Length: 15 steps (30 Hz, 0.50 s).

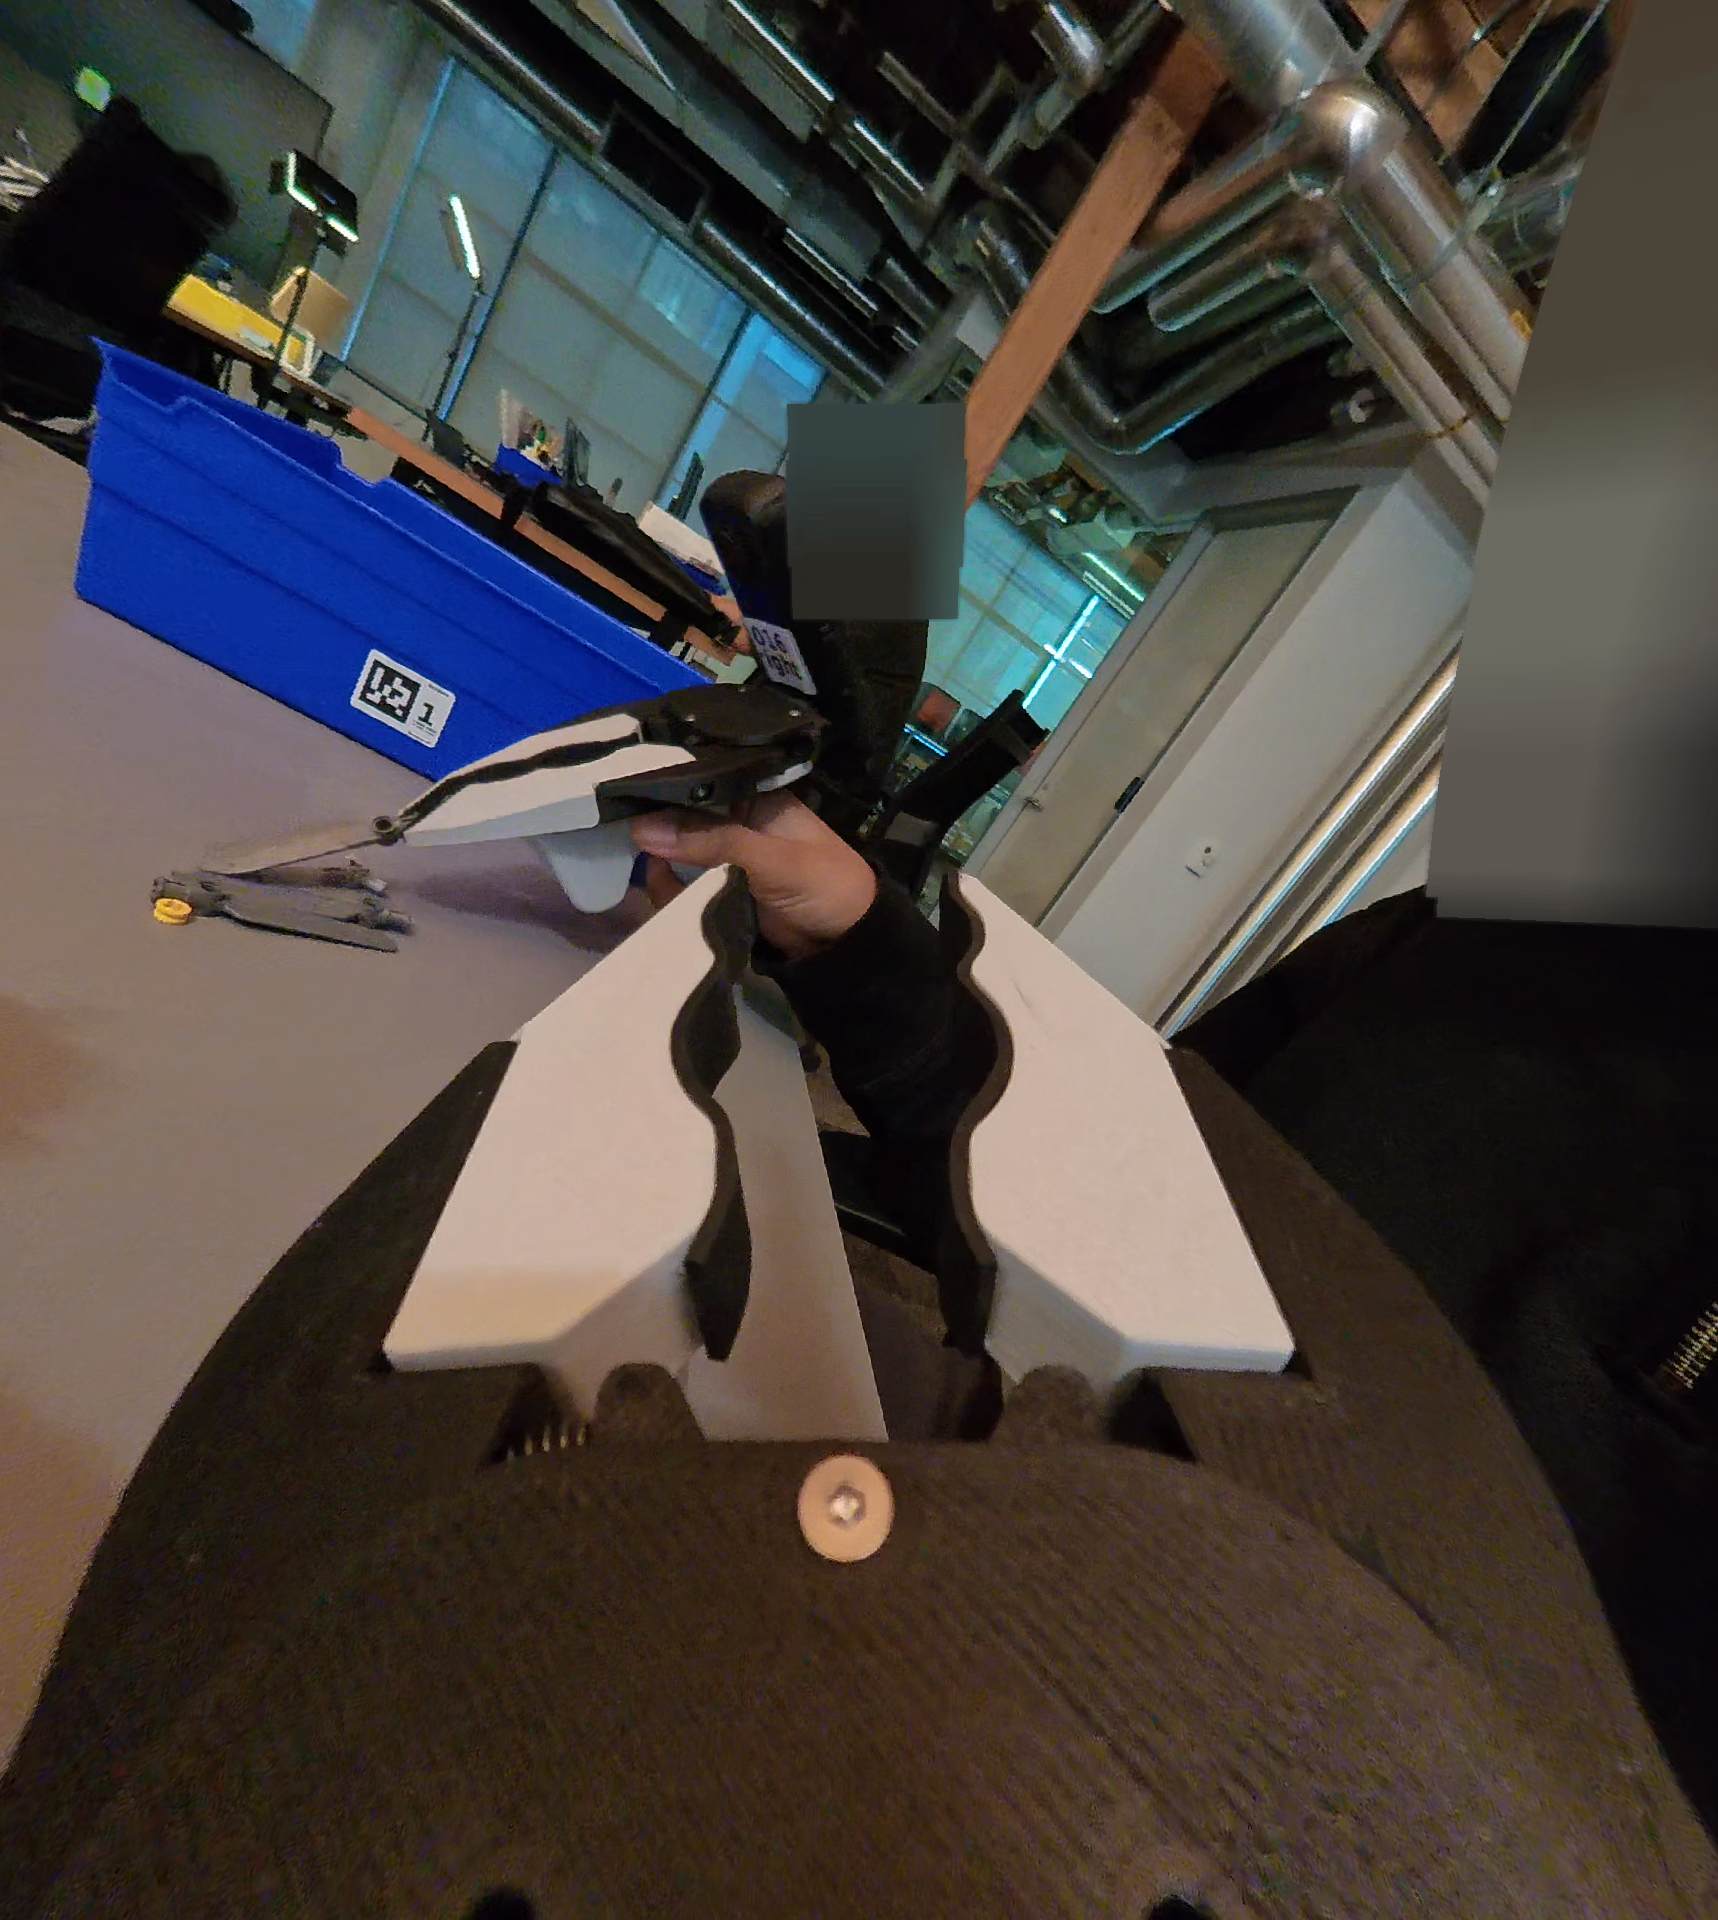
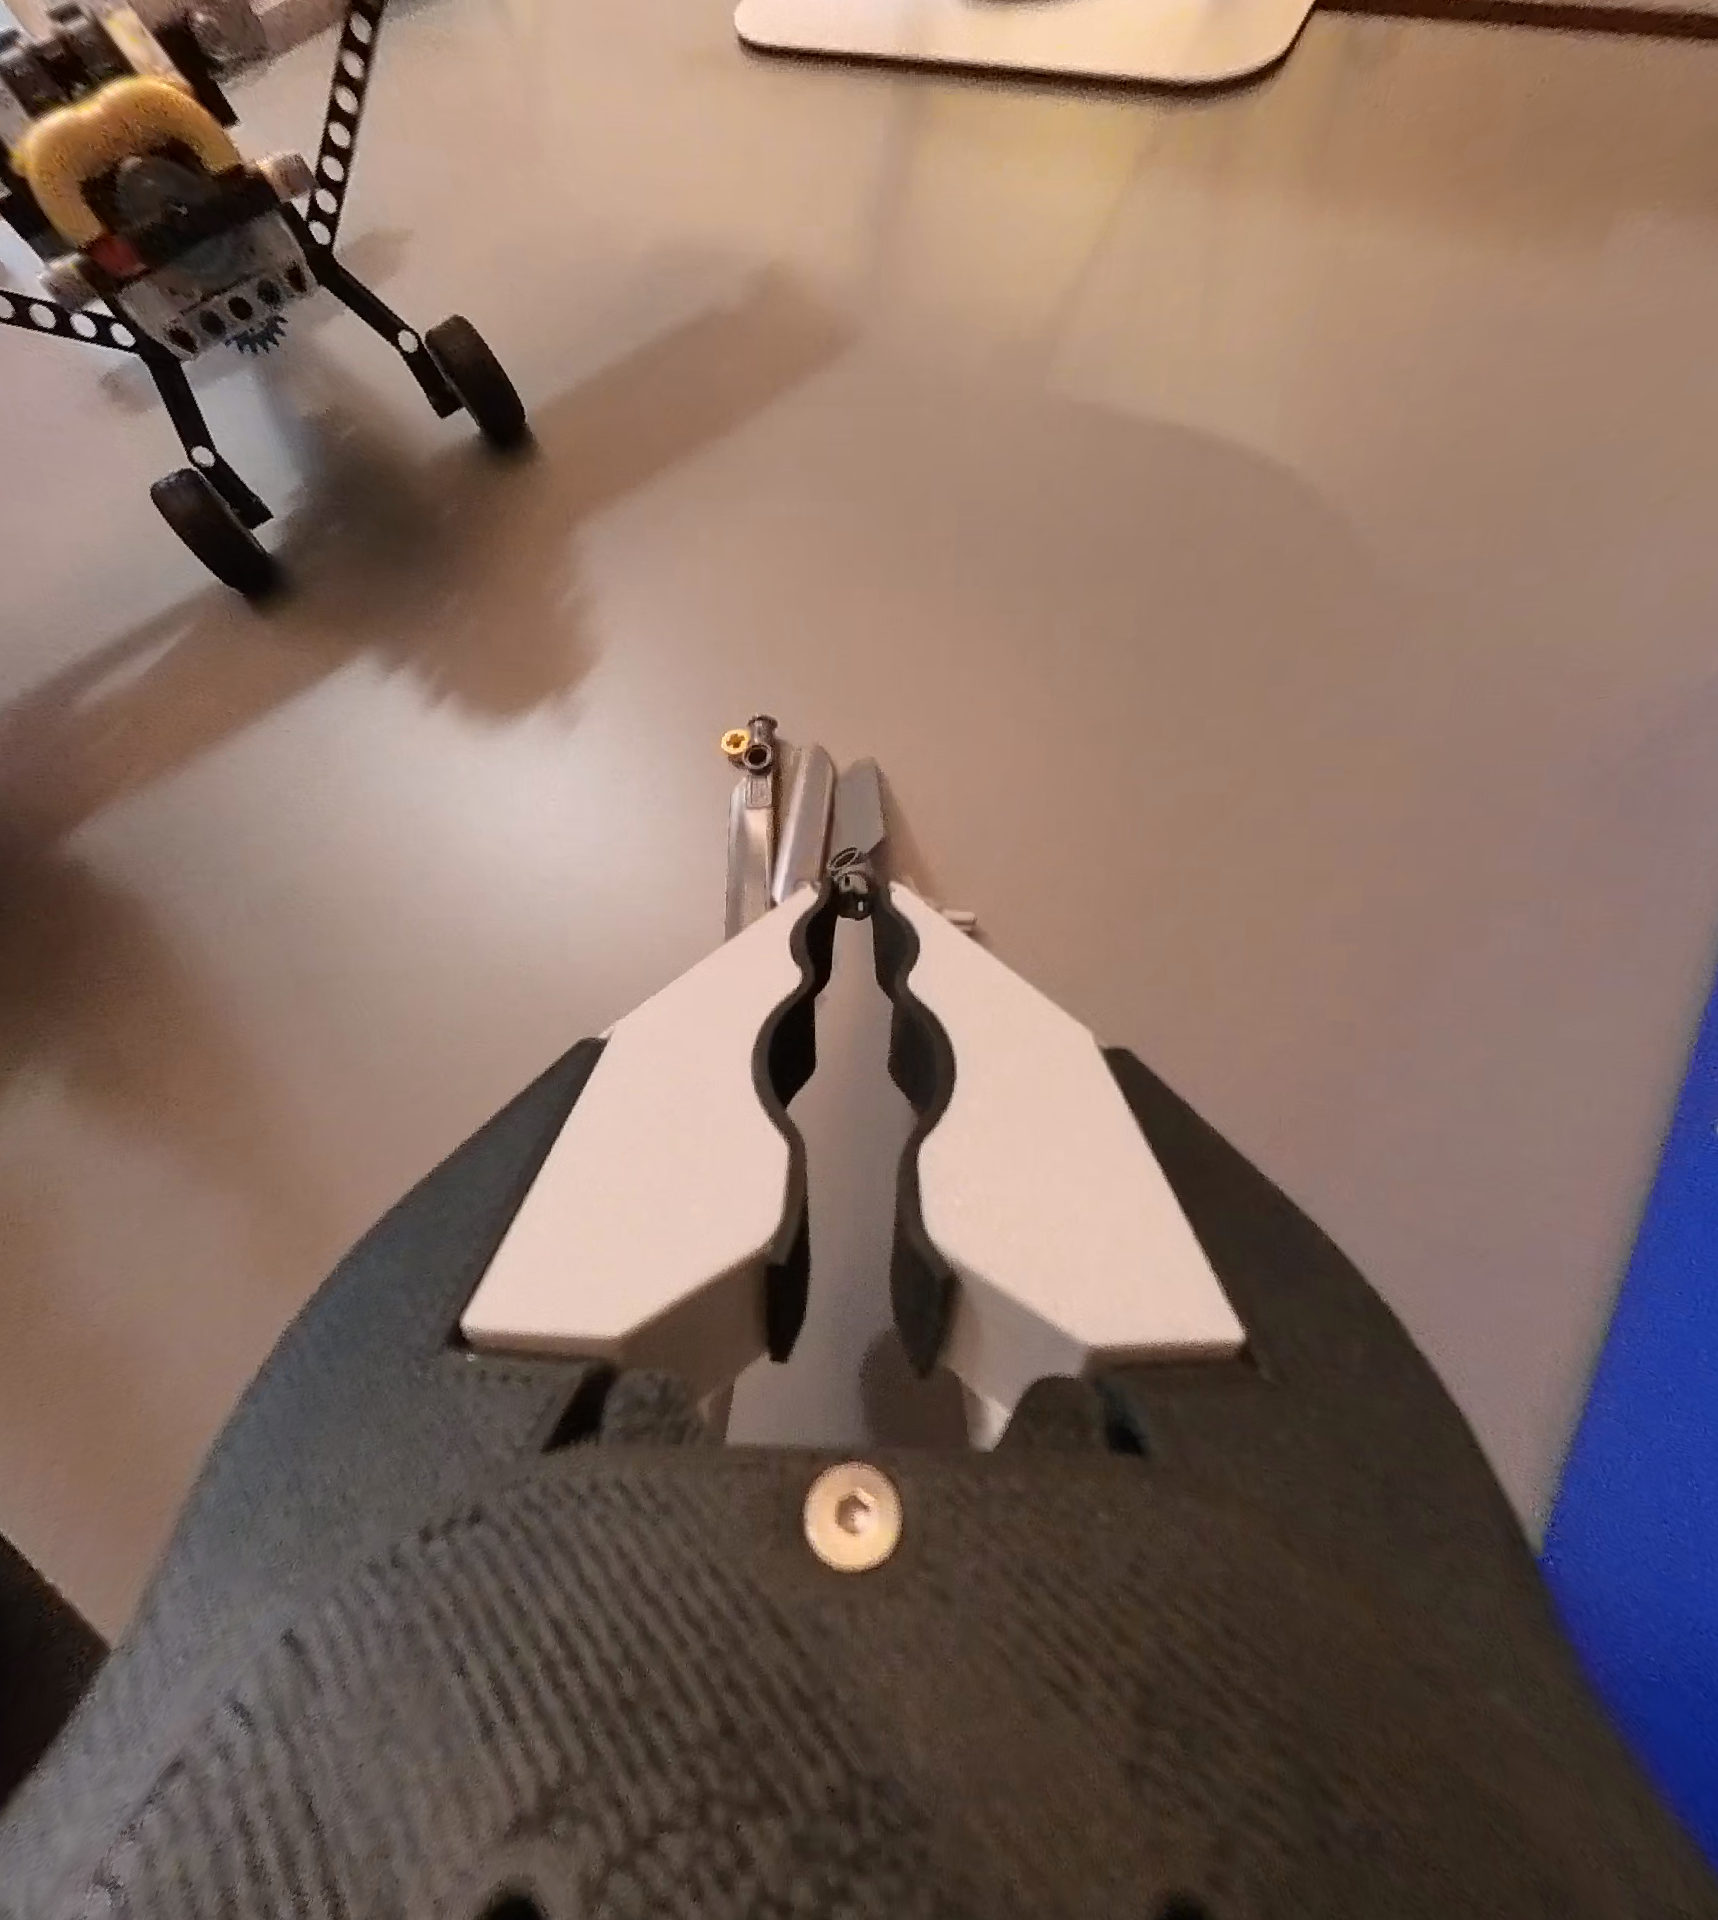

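My left hand-held gripper (image 1: 839, 894) is raised off the desk (image 1: 159, 1091) with its jaws apart and nothing between the pads; through the gap I see only a hand (image 1: 793, 873) in a black sleeve (image 1: 896, 1029).

That hand holds my right hand-held gripper (image 1: 398, 826), which points down towards the desk. Its fingertips are closed on the black end piece of a grey blade (image 1: 304, 844). In the left wrist view the blade slopes from the tips down to the desk, its far end close to the other parts lying there. In the right wrist view the dark pads (image 2: 813, 914) pinch the small black end piece (image 2: 850, 894) right at their tips.

Just beyond the tips, a few more flat grey blades (image 2: 803, 821) lie side by side on the desk. At their far end sit a small yellow ring (image 2: 733, 741) and a small dark pin (image 2: 758, 753), touching or nearly touching each other.

A blue bin (image 1: 315, 582) with a white sticker (image 1: 403, 698) stands on the desk behind the right hand-held gripper; in the right wrist view its wall runs along the right edge.

Well apart, at the far left of the right wrist view, stands a toy model (image 2: 180, 260) built from black perforated beams, with small black wheels (image 2: 476, 379) and a yellow part on top.
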Available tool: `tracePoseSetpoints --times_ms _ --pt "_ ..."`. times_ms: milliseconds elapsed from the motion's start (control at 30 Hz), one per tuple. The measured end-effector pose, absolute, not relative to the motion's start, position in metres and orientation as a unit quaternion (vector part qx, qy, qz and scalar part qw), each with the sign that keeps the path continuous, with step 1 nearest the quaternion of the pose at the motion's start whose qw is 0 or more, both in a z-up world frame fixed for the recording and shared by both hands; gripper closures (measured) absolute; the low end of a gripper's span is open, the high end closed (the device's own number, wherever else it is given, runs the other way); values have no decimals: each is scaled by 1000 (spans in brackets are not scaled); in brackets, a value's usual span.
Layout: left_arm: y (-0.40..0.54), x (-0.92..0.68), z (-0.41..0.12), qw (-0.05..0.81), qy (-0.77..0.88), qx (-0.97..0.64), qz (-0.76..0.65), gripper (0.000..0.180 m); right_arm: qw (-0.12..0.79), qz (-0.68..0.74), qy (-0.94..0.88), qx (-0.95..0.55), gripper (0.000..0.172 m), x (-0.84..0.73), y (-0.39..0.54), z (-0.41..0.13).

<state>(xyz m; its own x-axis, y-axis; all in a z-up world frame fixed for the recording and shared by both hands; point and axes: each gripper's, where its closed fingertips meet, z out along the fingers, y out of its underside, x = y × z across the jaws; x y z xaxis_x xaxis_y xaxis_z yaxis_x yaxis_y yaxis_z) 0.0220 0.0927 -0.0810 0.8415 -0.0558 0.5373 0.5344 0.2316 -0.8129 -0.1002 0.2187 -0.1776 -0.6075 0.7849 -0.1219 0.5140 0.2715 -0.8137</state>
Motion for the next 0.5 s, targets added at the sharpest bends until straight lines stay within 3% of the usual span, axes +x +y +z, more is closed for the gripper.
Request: tracePoseSetpoints --times_ms 500 --pt "99 29 -84 748 -188 -606 -195 149 133 413 -798 -419 158 -93 216 -182"
